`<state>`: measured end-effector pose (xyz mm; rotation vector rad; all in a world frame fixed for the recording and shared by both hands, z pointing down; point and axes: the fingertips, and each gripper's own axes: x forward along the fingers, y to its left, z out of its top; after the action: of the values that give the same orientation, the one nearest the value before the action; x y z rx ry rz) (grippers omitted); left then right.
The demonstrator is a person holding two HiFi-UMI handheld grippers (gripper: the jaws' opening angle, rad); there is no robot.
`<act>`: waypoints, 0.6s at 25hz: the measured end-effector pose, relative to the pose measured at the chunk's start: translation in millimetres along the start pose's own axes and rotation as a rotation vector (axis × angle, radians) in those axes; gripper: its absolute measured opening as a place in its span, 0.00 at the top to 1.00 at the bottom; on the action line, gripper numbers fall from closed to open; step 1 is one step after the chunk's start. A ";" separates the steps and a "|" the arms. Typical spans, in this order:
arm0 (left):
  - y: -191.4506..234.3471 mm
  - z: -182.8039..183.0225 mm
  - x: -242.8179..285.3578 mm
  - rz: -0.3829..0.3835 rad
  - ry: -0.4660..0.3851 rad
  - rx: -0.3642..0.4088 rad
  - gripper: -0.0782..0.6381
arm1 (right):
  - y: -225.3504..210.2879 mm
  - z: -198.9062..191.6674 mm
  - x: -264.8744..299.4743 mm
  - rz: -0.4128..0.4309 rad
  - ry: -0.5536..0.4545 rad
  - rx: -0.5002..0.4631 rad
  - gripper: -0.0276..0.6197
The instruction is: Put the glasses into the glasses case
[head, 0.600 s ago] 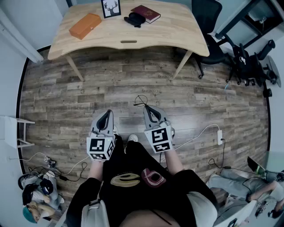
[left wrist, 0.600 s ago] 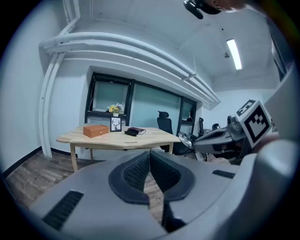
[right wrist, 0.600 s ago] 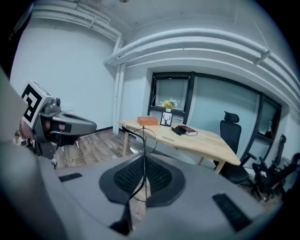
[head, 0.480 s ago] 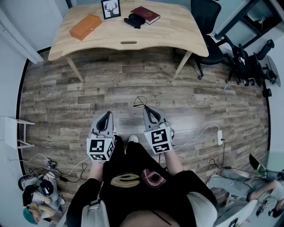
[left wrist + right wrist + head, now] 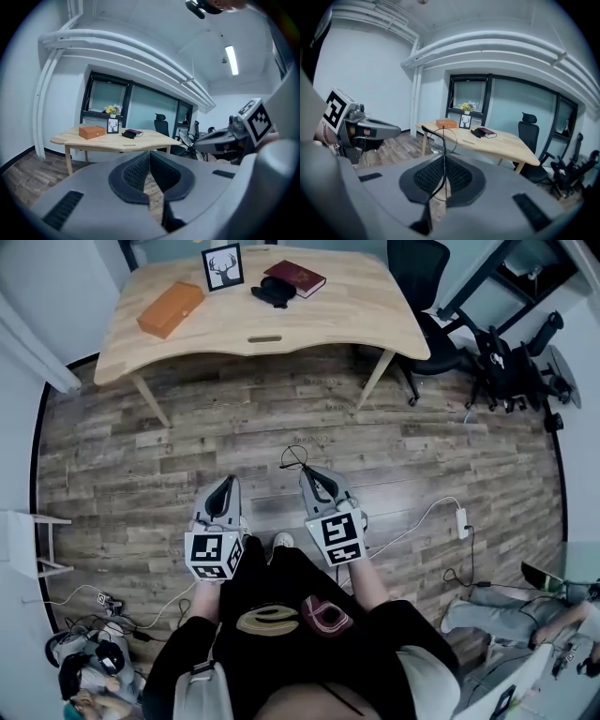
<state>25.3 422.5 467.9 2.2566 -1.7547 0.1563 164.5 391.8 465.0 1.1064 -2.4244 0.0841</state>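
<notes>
Far ahead of you stands the counter [image 5: 328,320]. Along its back edge, from the left, sit an orange box [image 5: 171,308], a framed deer picture [image 5: 223,265], the black glasses case [image 5: 272,292] and a dark red book [image 5: 295,277]. The case lies just beside the book, at its near left corner, and is closed as far as you can see. A black office chair [image 5: 427,296] stands at the counter's right end.

Closer in, you hold both tools side by side over the wooden floor [image 5: 141,446], well apart from the counter. Both point toward it and tip slightly down. Your left tool [image 5: 150,154] has its pads brought together at the tips, with nothing between them. Your right tool [image 5: 444,157] is clamped on the glasses [image 5: 444,143]. The thin dark frame runs up between the pads and one round lens rim stands above the tips. In the head view the glasses show as a fine wire loop just ahead of that tool. So the glasses are in your right tool, out over the floor, and the case waits on the counter.
</notes>
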 end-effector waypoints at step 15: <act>87.2 29.0 37.8 -0.098 -0.027 0.031 0.86 | 11.7 46.8 66.1 -0.136 -0.017 0.017 0.93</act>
<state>-51.4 359.5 462.9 2.3716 -1.6608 0.1348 100.5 342.0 454.2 1.2812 -2.3601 0.0518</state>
